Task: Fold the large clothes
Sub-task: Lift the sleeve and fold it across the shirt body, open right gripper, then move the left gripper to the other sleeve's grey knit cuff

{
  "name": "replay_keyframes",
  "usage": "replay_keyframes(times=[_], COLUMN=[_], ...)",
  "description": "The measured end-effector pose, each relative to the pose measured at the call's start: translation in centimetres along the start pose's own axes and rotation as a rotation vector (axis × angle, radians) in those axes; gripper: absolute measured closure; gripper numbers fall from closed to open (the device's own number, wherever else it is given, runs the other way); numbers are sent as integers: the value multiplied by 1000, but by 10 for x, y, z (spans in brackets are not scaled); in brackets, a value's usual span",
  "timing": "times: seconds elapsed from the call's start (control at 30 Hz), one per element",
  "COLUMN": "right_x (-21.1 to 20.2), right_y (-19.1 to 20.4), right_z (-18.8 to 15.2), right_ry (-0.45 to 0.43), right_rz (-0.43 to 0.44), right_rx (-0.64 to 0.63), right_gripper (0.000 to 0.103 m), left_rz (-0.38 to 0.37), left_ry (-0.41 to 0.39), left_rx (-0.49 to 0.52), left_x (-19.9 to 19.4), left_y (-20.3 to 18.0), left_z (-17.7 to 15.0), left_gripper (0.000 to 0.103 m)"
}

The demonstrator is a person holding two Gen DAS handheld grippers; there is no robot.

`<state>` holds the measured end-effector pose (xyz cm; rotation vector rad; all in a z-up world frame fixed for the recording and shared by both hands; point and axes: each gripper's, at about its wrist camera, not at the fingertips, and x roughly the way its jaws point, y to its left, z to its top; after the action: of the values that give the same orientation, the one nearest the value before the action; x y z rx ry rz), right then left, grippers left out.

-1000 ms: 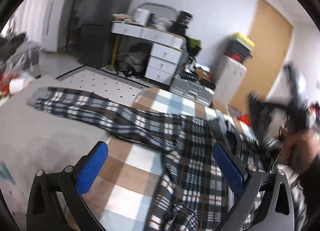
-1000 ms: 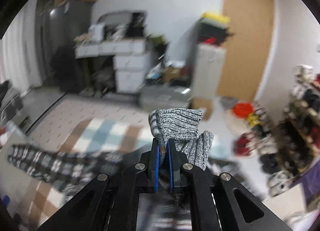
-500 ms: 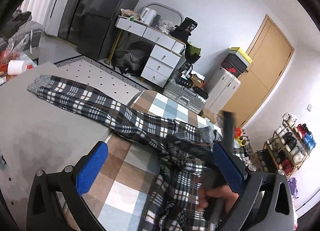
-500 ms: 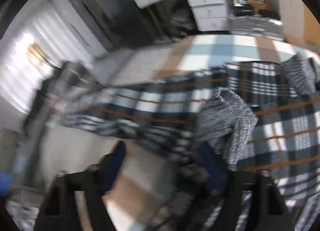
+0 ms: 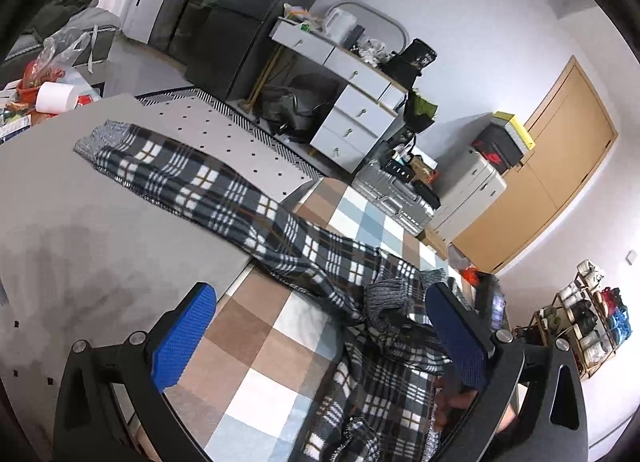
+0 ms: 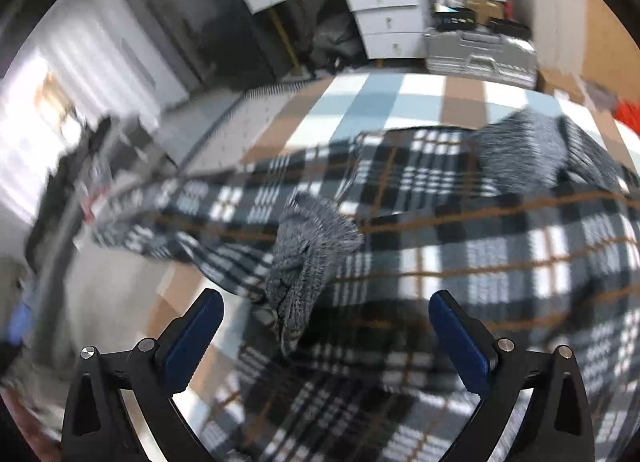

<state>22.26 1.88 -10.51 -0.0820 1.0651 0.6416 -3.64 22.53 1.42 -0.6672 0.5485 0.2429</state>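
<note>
A large black, white and brown plaid garment (image 5: 224, 189) lies across the table, one sleeve stretched to the far left and ending in a grey knit cuff (image 5: 96, 137). Its body (image 6: 480, 262) is bunched at the near right. My right gripper (image 6: 325, 298) points down over the garment, its jaws opening wide. The other grey cuff (image 6: 308, 246) lies loose between and just beyond the blue pads, which do not touch it. My left gripper (image 5: 318, 294) stands open above the checked cloth with nothing between its pads. A hand (image 5: 452, 402) shows behind its right finger.
A brown, blue and white checked cloth (image 5: 280, 342) covers the near table, with a grey surface (image 5: 80, 221) to the left. A white drawer desk (image 5: 352, 101), a silver case (image 5: 396, 197) and a shoe rack (image 5: 588, 322) stand beyond. Clutter with a paper roll (image 5: 56, 95) sits far left.
My right gripper came down with the grey cuff pinched in it, tipped downward, opened and let the cuff drop onto the garment. My left gripper shifted sideways and rolled a little.
</note>
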Motion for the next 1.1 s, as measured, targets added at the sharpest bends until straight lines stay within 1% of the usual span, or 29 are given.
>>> replay_keyframes(times=[0.03, 0.07, 0.1, 0.13, 0.2, 0.23, 0.27, 0.3, 0.37, 0.43, 0.47, 0.53, 0.57, 0.6, 0.63, 0.67, 0.7, 0.73, 0.77, 0.83, 0.87, 0.9, 0.93, 0.97, 1.0, 1.03, 1.07, 1.1], right_x=[15, 23, 32, 33, 27, 20, 6, -3, -29, -41, -42, -25, -9, 2, 15, 37, 46, 50, 46, 23, 11, -8, -20, -39, -53, -64, -76, -87], right_y=[3, 3, 6, 6, 14, 23, 30, 36, 52, 64, 72, 96, 107, 110, 111, 108, 103, 96, 94, 84, 79, 70, 67, 53, 43, 29, 11, -12], right_z=[3, 7, 7, 8, 11, 13, 18, 22, 30, 39, 45, 50, 49, 48, 43, 37, 32, 22, 16, -3, -11, -25, -31, -46, -53, -60, -65, -68], right_ry=[27, 43, 57, 53, 7, -34, -95, -138, -252, -317, -336, -311, -269, -225, -153, -13, 53, 97, 94, 56, 50, 28, 17, 1, -15, -29, -39, -51], right_rz=[-16, -23, -28, -27, -20, -50, -92, -111, -192, -267, -311, -381, -392, -359, -272, -89, 11, 132, 183, 316, 357, 427, 464, 507, 512, 500, 470, 408], right_rx=[-1, 3, 17, 32, 28, -8, -48, -69, -107, -140, -173, -279, -323, -335, -329, -265, -197, -96, -60, 3, 27, 65, 84, 117, 143, 168, 196, 225], right_gripper=[2, 13, 37, 50, 92, 92, 92, 93, 94, 94, 94, 93, 88, 79, 71, 45, 40, 39, 39, 25, 16, 14, 12, 10, 8, 3, 0, 0], left_rz=[2, 3, 5, 5, 1, -2, -5, -6, -10, -8, -7, -9, -8, -2, 14, 54, 66, 57, 51, 65, 66, 59, 57, 61, 62, 58, 56, 59], left_ry=[5, 11, 16, 19, 29, 33, 36, 39, 38, 30, 28, 13, 4, -20, -59, -130, -168, -203, -227, -253, -250, -236, -217, -195, -178, -160, -139, -130], left_rx=[2, 3, 5, 5, 0, -4, -8, -10, -15, -17, -20, -36, -42, -50, -59, -68, -65, -60, -61, -71, -73, -74, -73, -74, -77, -78, -71, -60], left_x=[0, 1, 3, 2, 3, 3, 3, 3, 2, -1, -1, -4, -6, -10, -14, -24, -29, -36, -41, -45, -44, -41, -37, -33, -29, -27, -23, -21], left_y=[0, 0, 1, 1, 2, 2, 3, 3, 4, 5, 5, 8, 9, 12, 13, 16, 17, 19, 22, 25, 27, 27, 27, 26, 25, 24, 21, 17], left_z=[-1, -1, -1, -1, 0, 1, 1, 2, 2, 3, 4, 5, 6, 7, 8, 11, 13, 16, 18, 19, 19, 19, 19, 18, 17, 15, 12, 9], left_gripper=[1, 1, 1, 1, 1, 1, 1, 1, 1, 1, 1, 1, 1, 1, 1, 1, 1, 1, 1, 1, 1, 1, 1, 1, 1, 1, 1, 1])
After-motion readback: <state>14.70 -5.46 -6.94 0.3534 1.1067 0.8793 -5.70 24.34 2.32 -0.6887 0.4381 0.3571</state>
